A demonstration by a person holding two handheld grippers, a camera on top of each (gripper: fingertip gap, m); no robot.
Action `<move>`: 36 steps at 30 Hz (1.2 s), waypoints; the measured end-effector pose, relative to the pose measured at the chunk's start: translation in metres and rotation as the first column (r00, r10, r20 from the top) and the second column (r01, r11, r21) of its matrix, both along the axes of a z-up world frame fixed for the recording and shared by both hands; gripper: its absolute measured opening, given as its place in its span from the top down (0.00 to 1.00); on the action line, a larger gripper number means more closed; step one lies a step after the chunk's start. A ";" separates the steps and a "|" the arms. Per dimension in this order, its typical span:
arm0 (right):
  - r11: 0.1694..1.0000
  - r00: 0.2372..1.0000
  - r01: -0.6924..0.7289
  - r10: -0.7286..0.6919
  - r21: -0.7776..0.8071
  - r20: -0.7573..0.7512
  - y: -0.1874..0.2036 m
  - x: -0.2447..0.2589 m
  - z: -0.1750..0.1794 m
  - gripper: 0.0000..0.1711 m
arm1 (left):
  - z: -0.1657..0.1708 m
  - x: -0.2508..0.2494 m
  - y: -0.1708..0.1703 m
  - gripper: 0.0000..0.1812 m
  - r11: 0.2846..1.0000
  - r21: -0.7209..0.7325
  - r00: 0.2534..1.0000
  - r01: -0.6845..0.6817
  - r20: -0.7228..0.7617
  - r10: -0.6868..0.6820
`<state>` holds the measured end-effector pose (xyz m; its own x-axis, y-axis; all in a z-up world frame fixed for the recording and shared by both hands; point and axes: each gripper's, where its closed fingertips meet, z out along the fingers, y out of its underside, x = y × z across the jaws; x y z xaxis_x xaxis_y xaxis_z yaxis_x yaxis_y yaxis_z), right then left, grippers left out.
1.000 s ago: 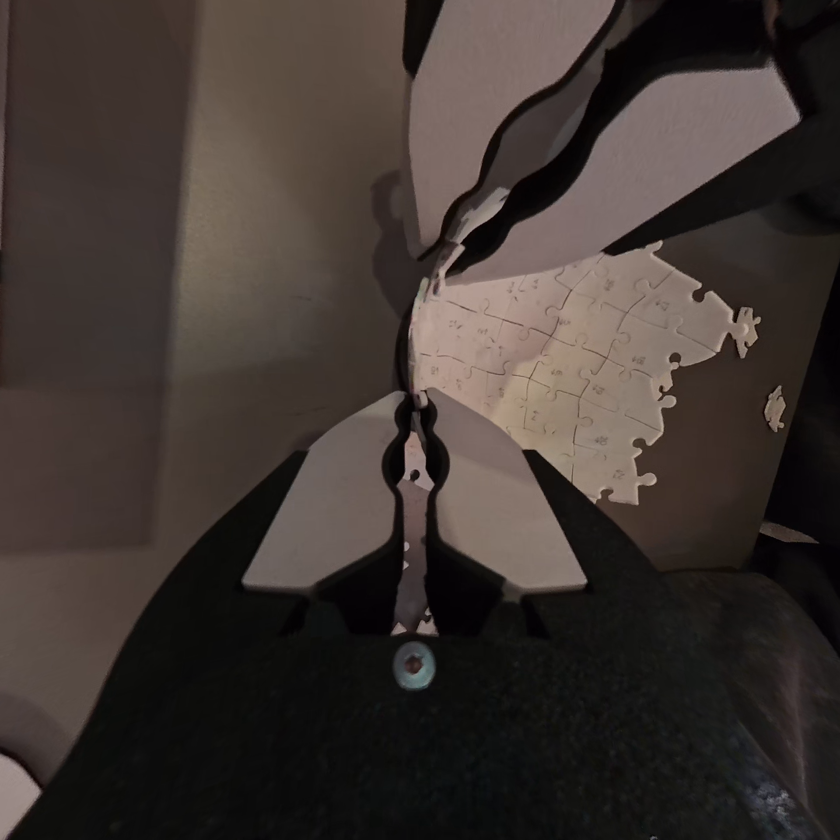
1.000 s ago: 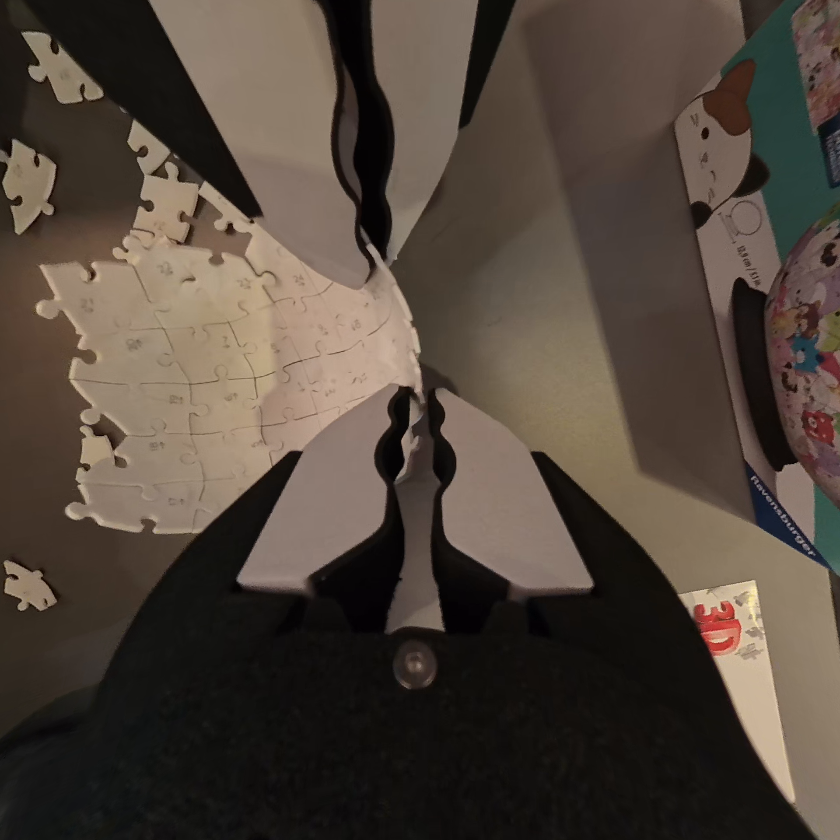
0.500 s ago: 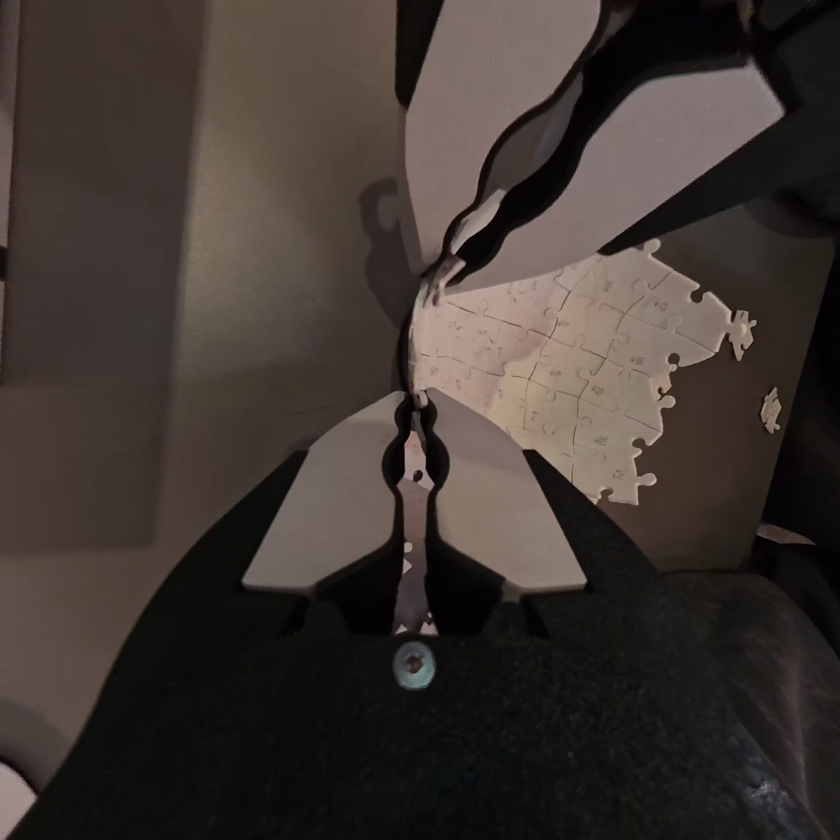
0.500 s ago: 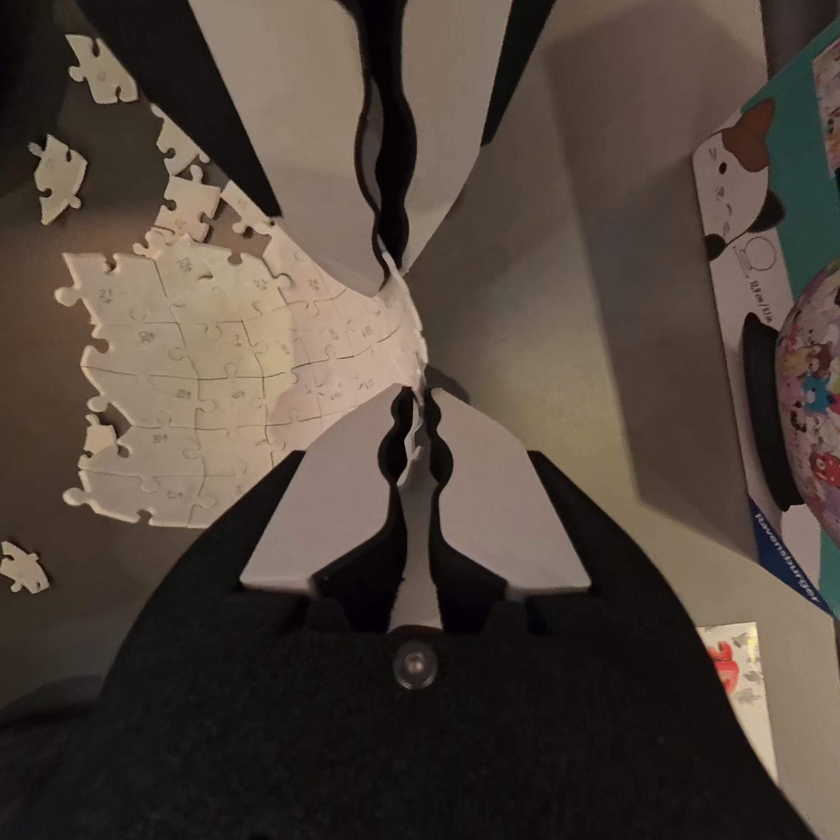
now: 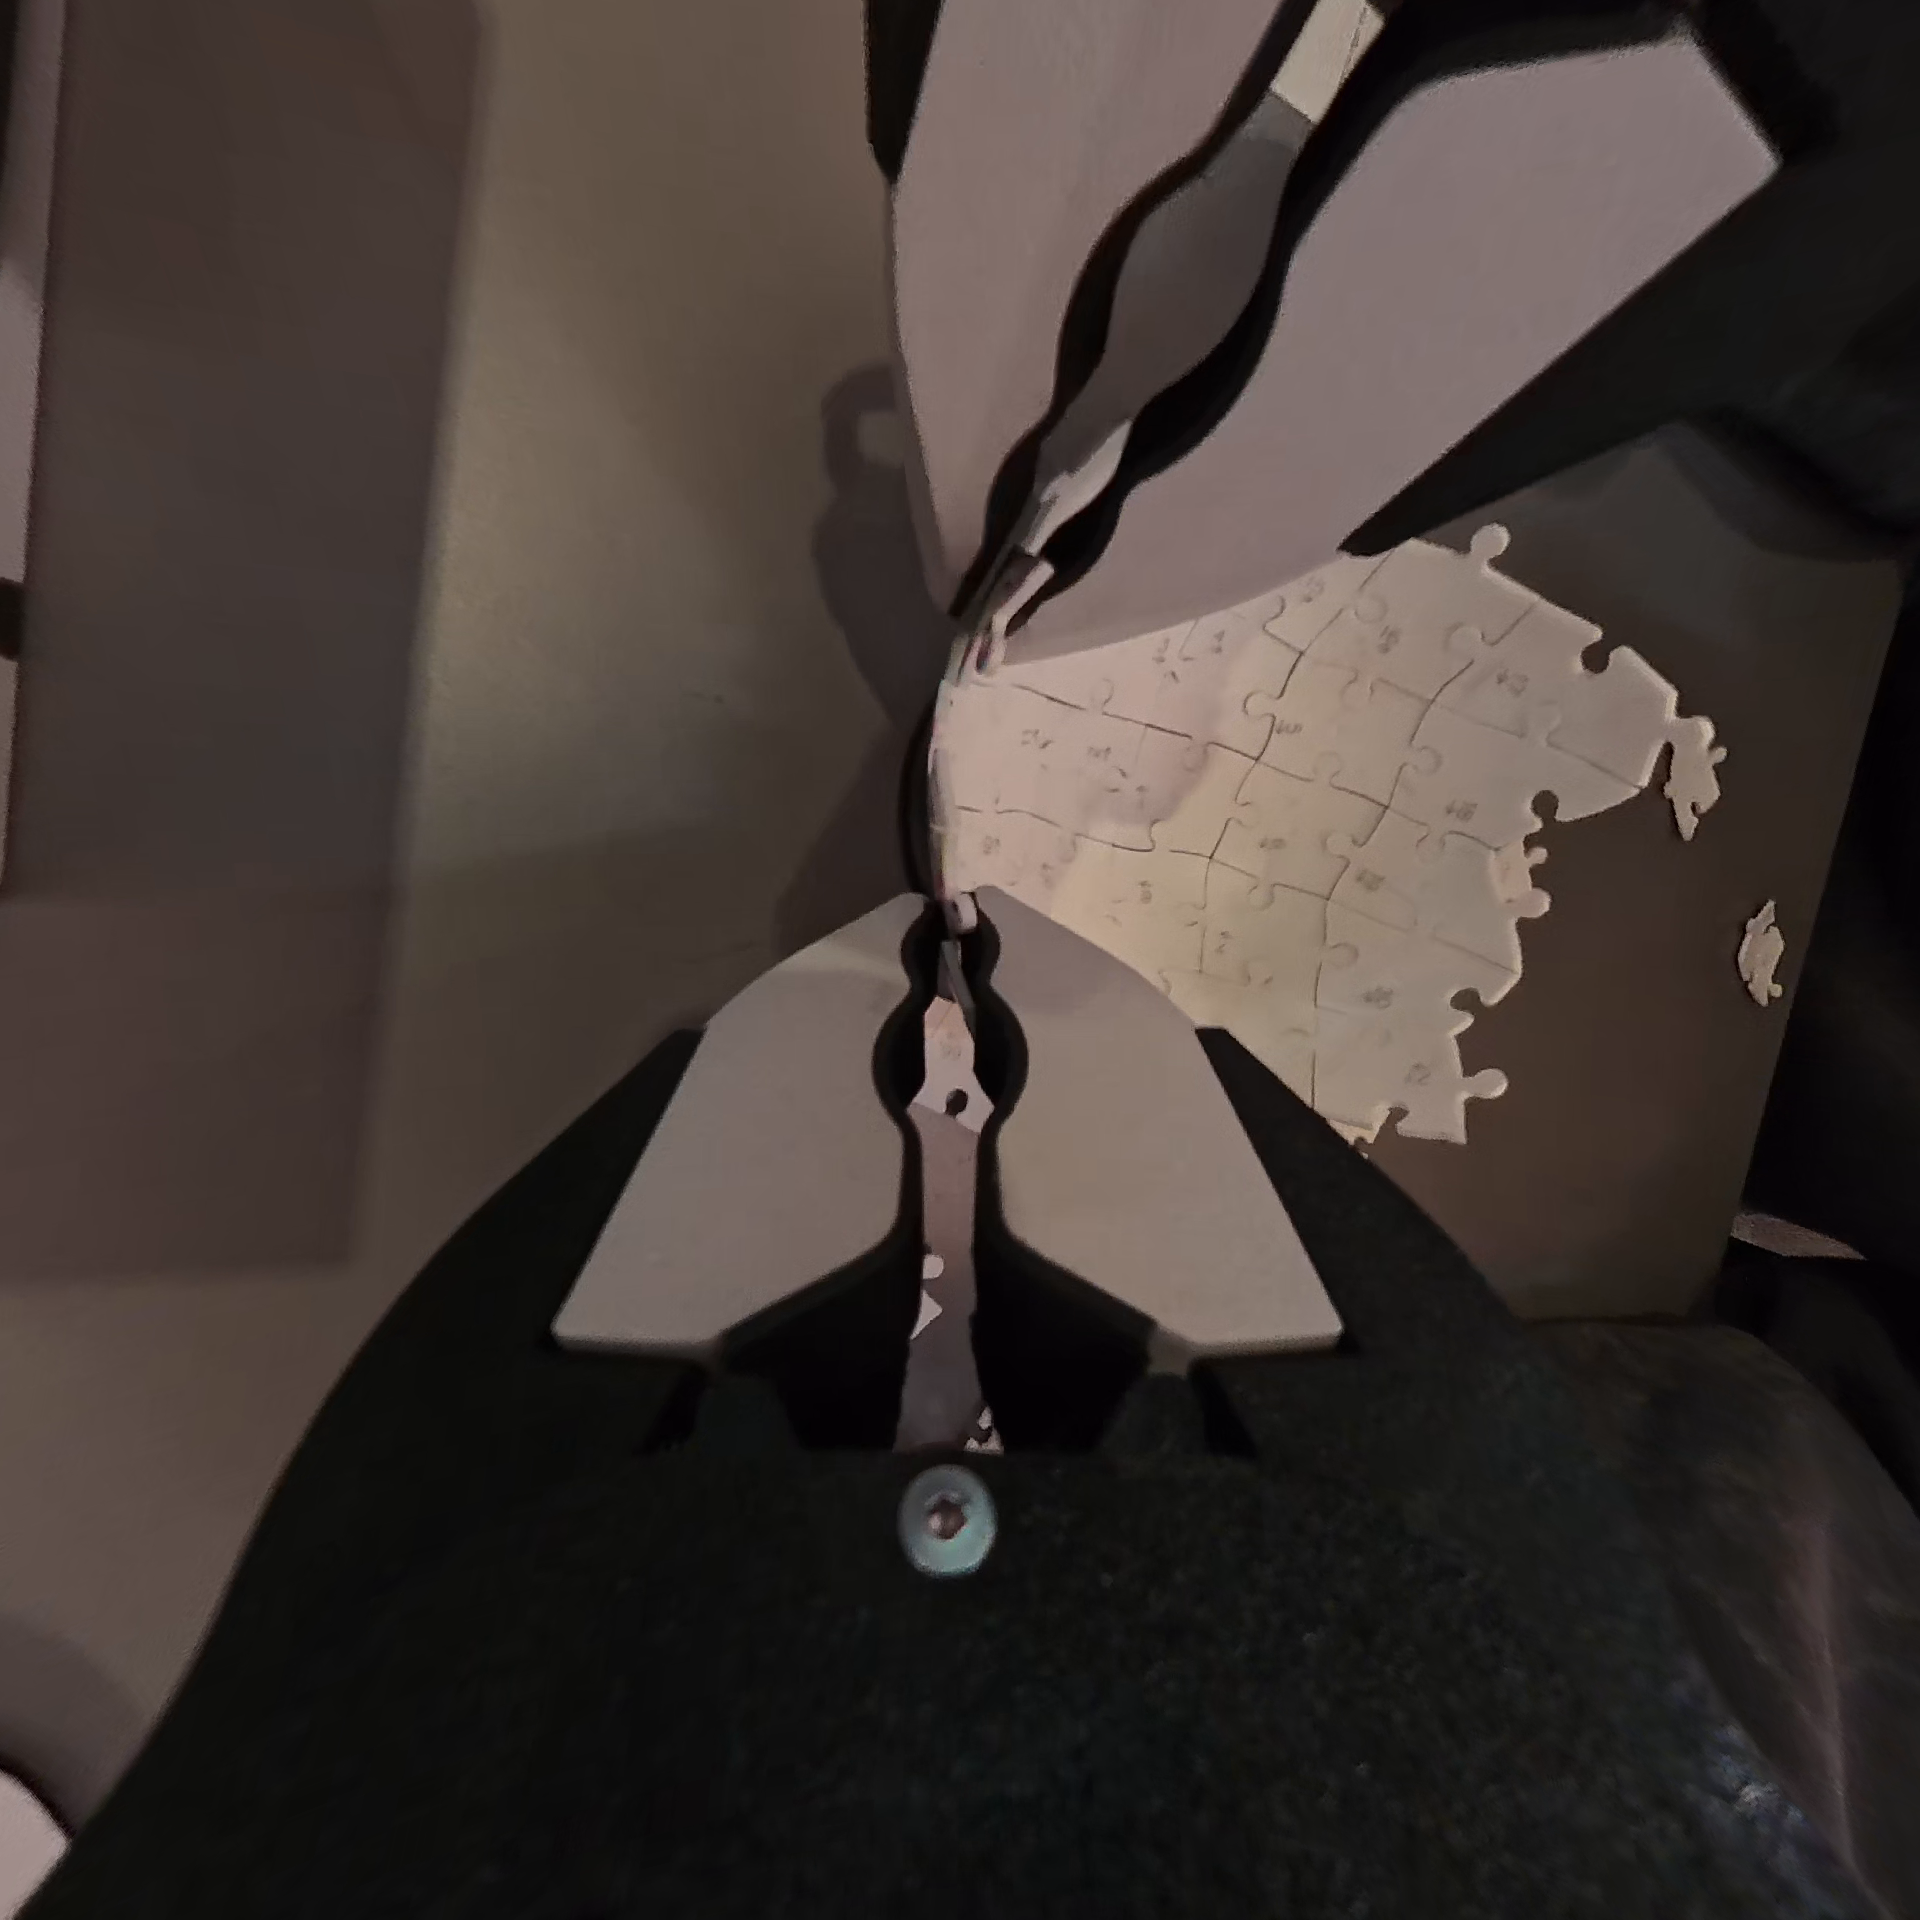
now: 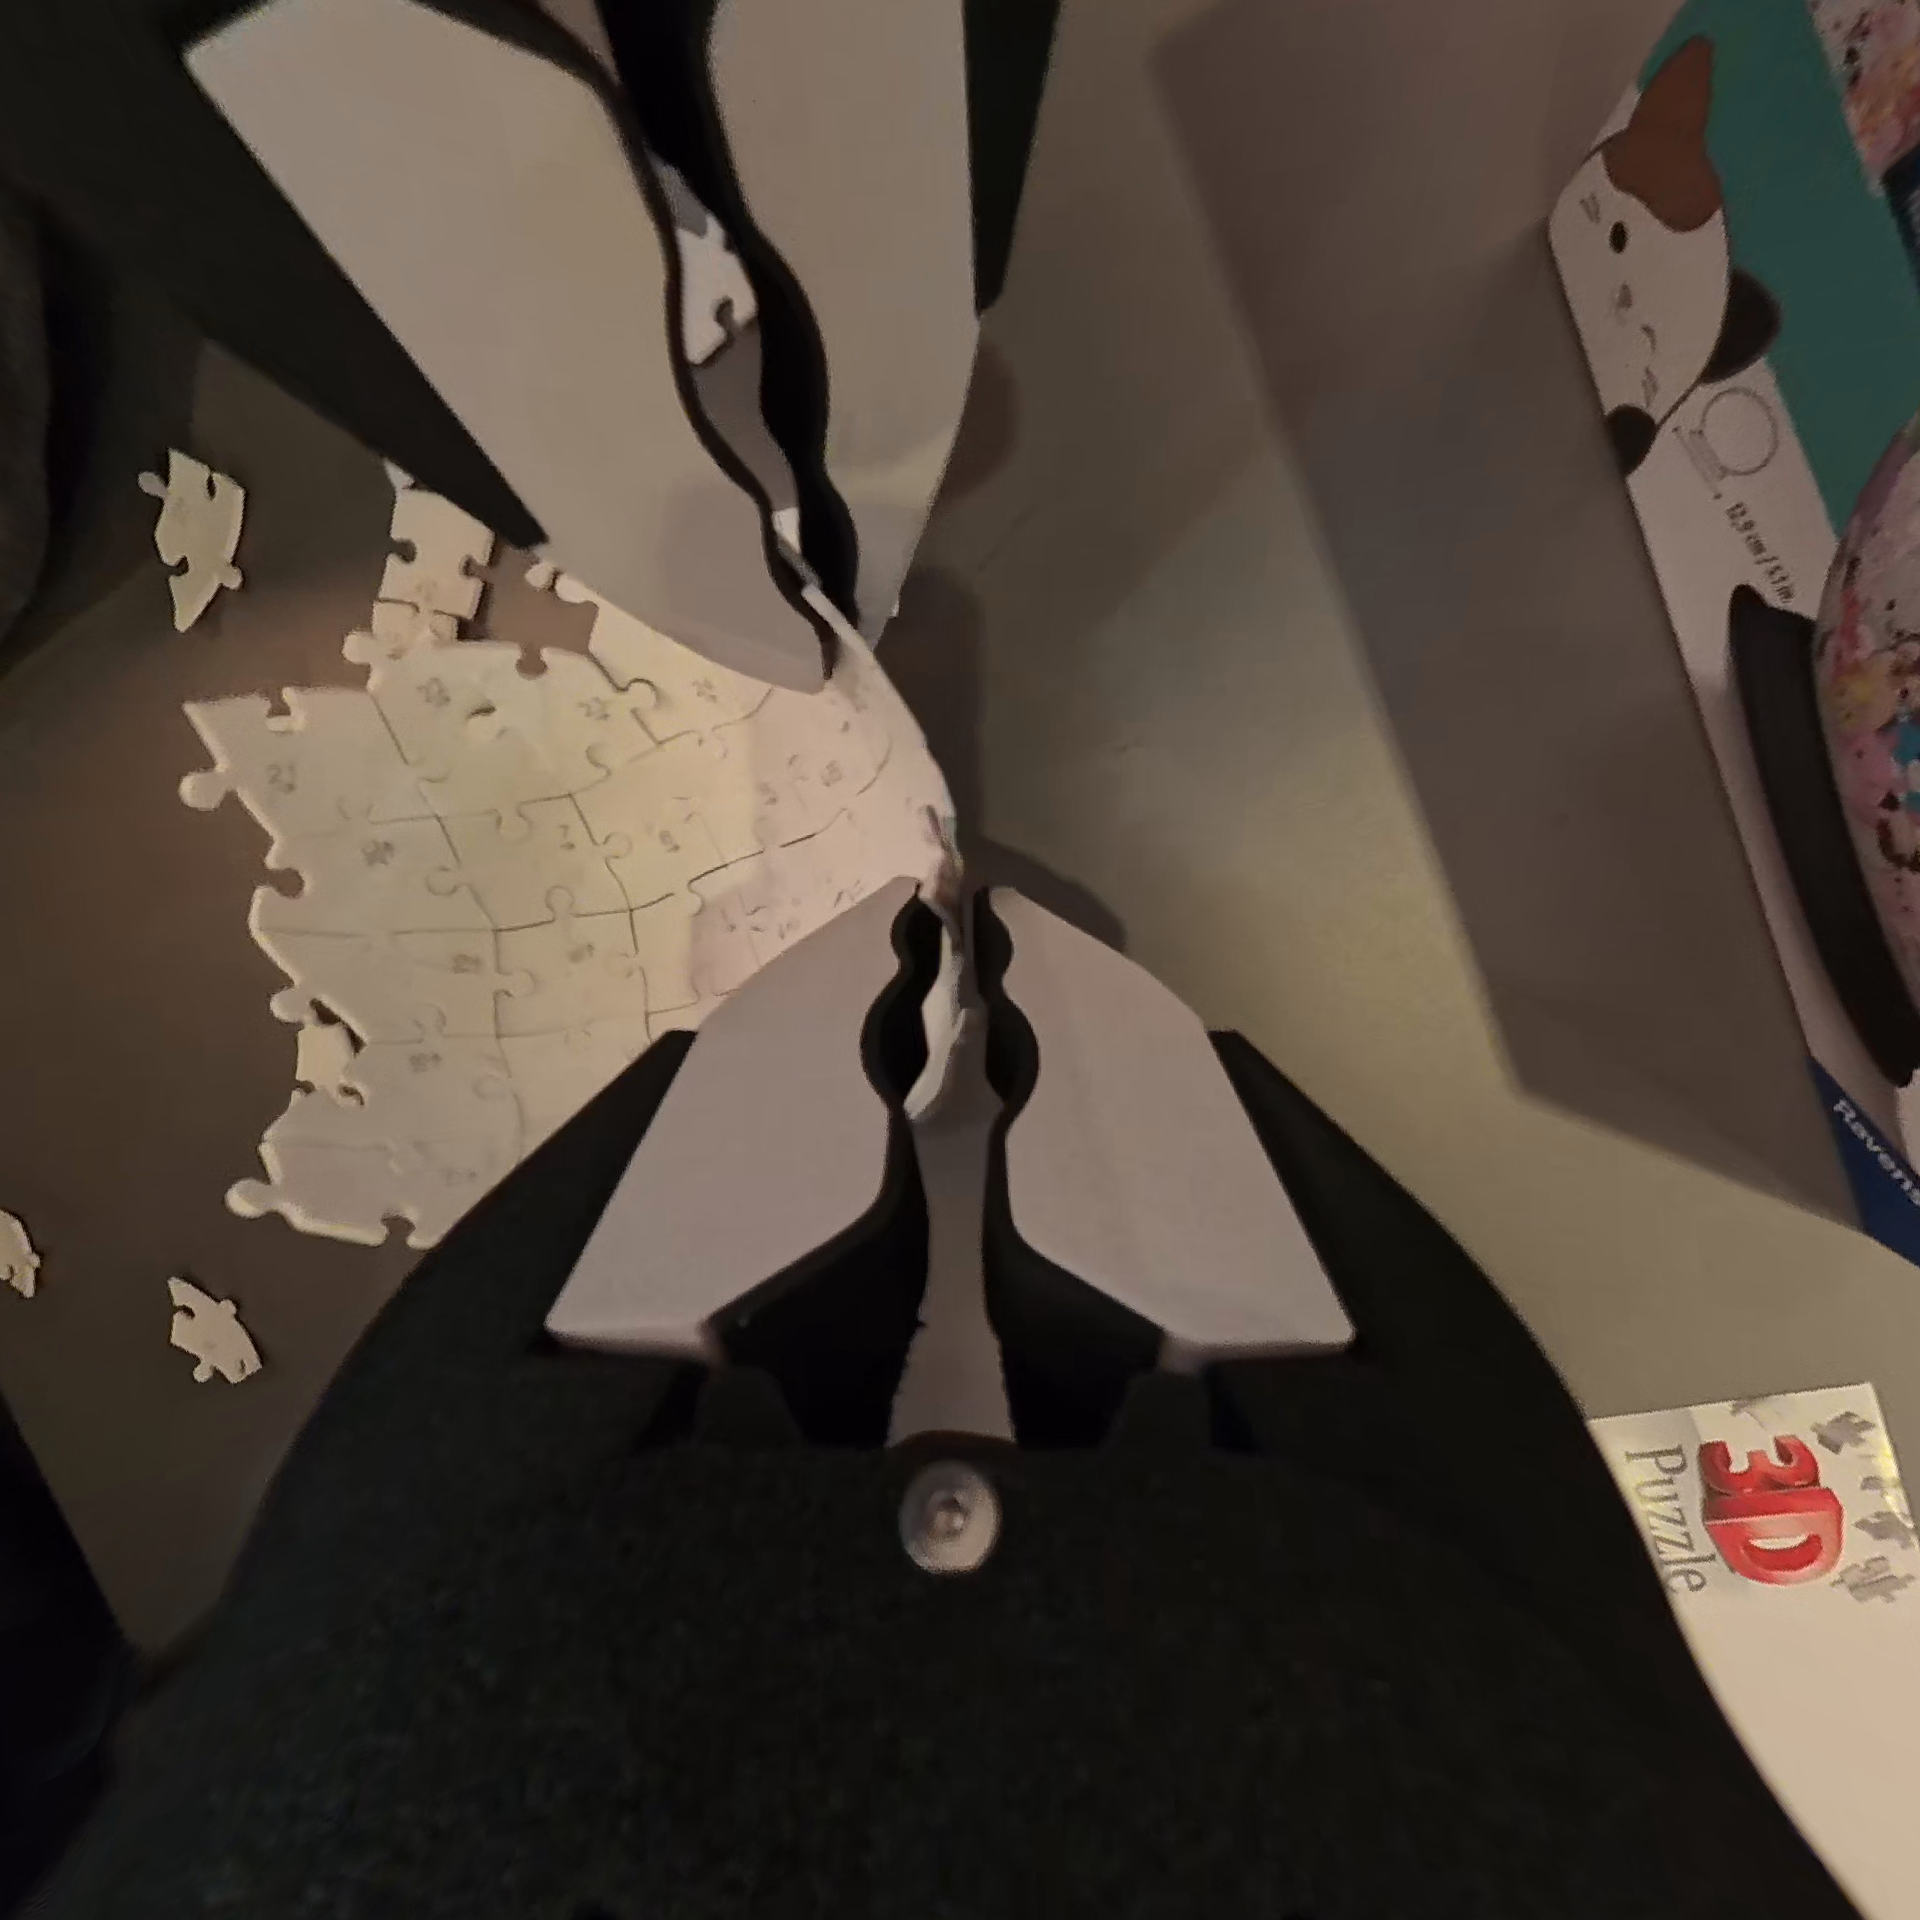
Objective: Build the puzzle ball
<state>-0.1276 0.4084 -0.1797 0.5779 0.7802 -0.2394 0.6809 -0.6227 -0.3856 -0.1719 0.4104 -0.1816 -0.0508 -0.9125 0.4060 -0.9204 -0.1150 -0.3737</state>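
Both grippers shifted slightly, left gripper and right gripper apparently pinching puzzle shell, dim grey tabletop.

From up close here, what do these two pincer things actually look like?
Each has a matte black, grainy body with two pale grey wedge-shaped fingers whose inner edges are wavy and black. A round metal screw sits at the base. The left gripper and right gripper look alike.

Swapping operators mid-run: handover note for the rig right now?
Left tongs: shut on the curved puzzle shell, gripping its edge.
Right tongs: shut on the same edge, further along.
Shell: partly assembled, blank side up, held between both tongs above the dark mat.
Loose pieces lie on the mat; puzzle box on the right.
Left: most of the ball is still open; fit the remaining pieces.
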 end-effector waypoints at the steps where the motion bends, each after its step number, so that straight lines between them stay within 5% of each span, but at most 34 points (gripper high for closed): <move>1: 1.000 1.000 0.009 -0.009 -0.005 -0.001 0.001 0.001 0.000 0.94 | 0.000 0.000 0.000 0.98 1.000 0.001 1.000 0.001 0.000 -0.001; 6: 0.999 1.000 0.027 -0.027 0.020 0.004 0.008 0.005 -0.002 0.86 | 0.000 0.000 0.000 0.98 1.000 0.003 1.000 0.001 -0.001 -0.001; 11: 1.000 0.999 0.014 -0.014 0.005 -0.046 0.006 -0.001 0.000 0.97 | 0.001 0.000 0.003 0.98 1.000 0.002 1.000 -0.014 0.004 0.014; 36: 1.000 0.999 0.012 -0.012 0.003 -0.052 0.008 0.002 -0.002 0.95 | 0.001 0.000 0.001 0.98 1.000 0.001 1.000 -0.005 0.006 0.005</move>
